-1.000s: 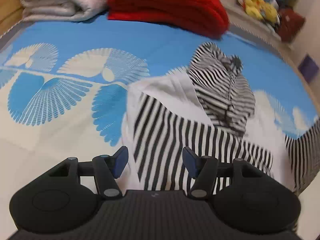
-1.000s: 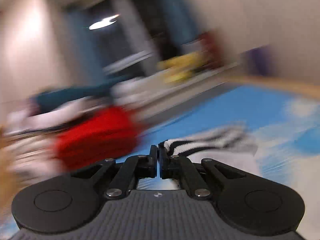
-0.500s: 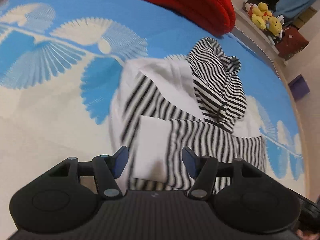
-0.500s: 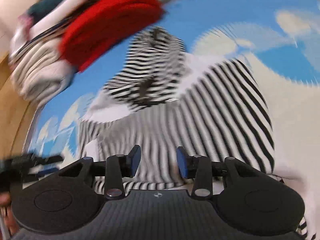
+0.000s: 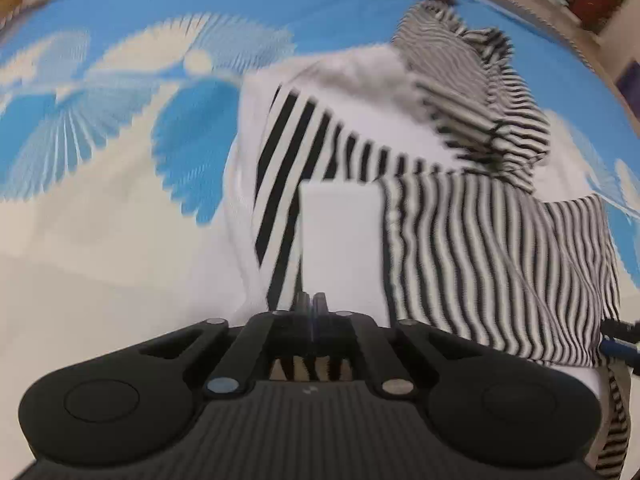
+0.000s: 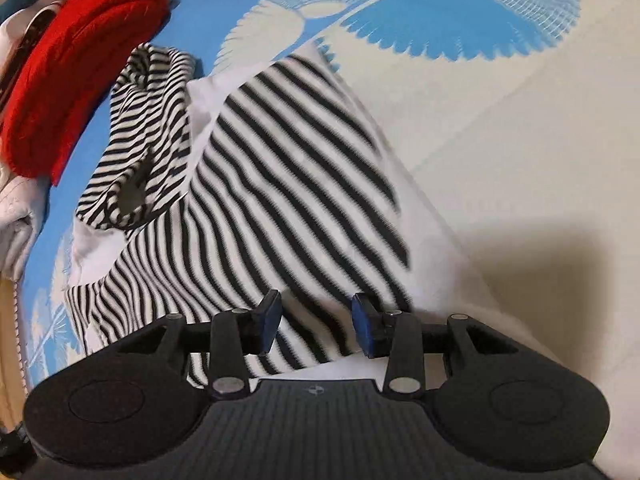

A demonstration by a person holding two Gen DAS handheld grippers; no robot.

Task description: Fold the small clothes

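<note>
Left claw [image 5: 311, 304] has clenched onto striped garment [image 5: 472, 248] edge; right claw [image 6: 316, 322] released.

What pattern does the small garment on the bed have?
Black and white stripes on the small garment, with plain white parts; the right wrist view shows it best.

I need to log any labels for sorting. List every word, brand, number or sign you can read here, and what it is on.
No readable text in either view.
Small embossed mark on the left tool body: no letters legible.
Similar small emblem on the right tool body: a symbol, not readable as text.
Striped garment: no readable tag or print.
</note>
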